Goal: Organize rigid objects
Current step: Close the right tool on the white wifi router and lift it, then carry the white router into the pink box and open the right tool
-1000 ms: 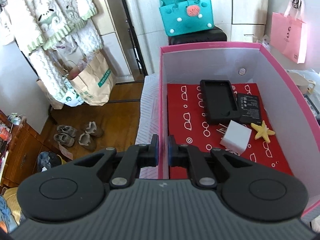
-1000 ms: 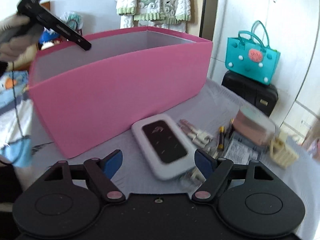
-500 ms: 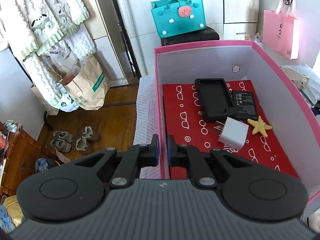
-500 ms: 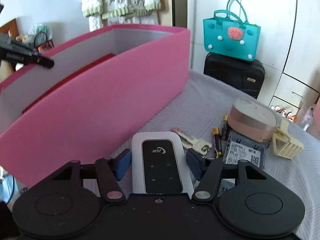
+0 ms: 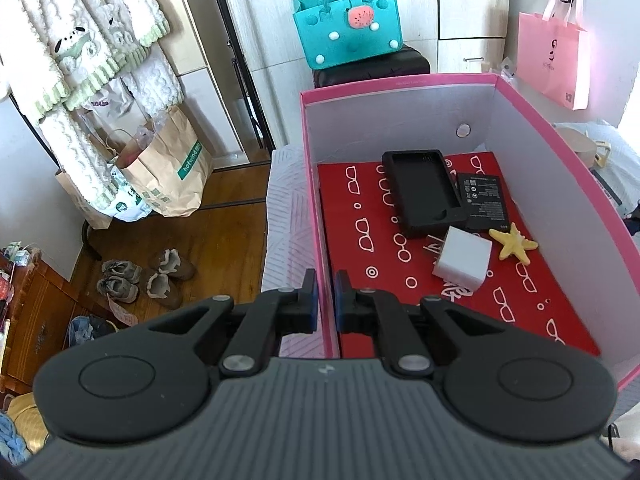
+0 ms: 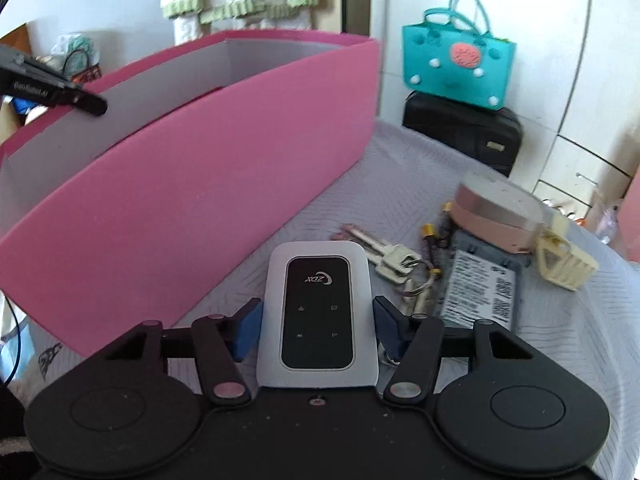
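Jaws of the right gripper (image 6: 318, 320) are set either side of the white pocket router (image 6: 318, 316) w/ pads at or just off its long edges; firm contact can't be told. Grip looks chosen across the narrow width for a lift to the pink box (image 6: 208, 168) at 10 o'clock. Left gripper (image 5: 324, 304) is pinched shut on the box's near wall, prob. to steady it. Keys (image 6: 390, 256) and batteries (image 6: 430, 238) are left at 1 o'clock. Inside, at 1 o'clock, black case (image 5: 422, 192), charger (image 5: 464, 258), starfish (image 5: 514, 244) are already stowed.
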Tool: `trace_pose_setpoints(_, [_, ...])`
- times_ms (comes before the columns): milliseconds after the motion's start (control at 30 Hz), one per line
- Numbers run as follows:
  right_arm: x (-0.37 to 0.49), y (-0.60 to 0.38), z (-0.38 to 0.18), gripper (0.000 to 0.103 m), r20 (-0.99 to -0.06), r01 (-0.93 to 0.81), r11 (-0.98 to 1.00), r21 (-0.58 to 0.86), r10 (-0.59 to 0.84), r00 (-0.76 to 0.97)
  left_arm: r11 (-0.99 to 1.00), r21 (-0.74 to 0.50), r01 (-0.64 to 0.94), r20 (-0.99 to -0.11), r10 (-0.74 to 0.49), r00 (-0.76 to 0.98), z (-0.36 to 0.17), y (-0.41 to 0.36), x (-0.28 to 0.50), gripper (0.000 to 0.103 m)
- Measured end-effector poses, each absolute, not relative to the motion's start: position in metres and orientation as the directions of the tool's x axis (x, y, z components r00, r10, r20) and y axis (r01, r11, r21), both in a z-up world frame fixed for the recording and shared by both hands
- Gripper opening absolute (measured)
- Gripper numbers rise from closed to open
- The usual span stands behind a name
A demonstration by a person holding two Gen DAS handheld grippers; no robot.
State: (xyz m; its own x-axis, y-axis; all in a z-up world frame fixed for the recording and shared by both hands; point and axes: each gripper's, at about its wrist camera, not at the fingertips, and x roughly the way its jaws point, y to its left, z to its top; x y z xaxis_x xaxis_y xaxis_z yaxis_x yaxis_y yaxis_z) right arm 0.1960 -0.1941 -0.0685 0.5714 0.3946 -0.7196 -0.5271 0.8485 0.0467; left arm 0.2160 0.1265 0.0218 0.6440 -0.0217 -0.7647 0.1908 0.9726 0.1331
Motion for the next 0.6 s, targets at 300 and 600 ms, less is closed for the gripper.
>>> trace_pose_setpoints(300, [0.187,-0.222,-0.037,0.064,-0.667,-0.471,0.878,0.090,0.404,0.626,0.976,0.094,0.195,-0.769,-0.053,0.637,0.021,0.130,0.215,0.007])
trace_pose_setpoints(600, [0.175,-0.199,0.031,0.065,-0.528,-0.595,0.798,0.099,0.549,0.648,0.977,0.091,0.194,-0.765,-0.056,0.641,0.021,0.131,0.214,0.007])
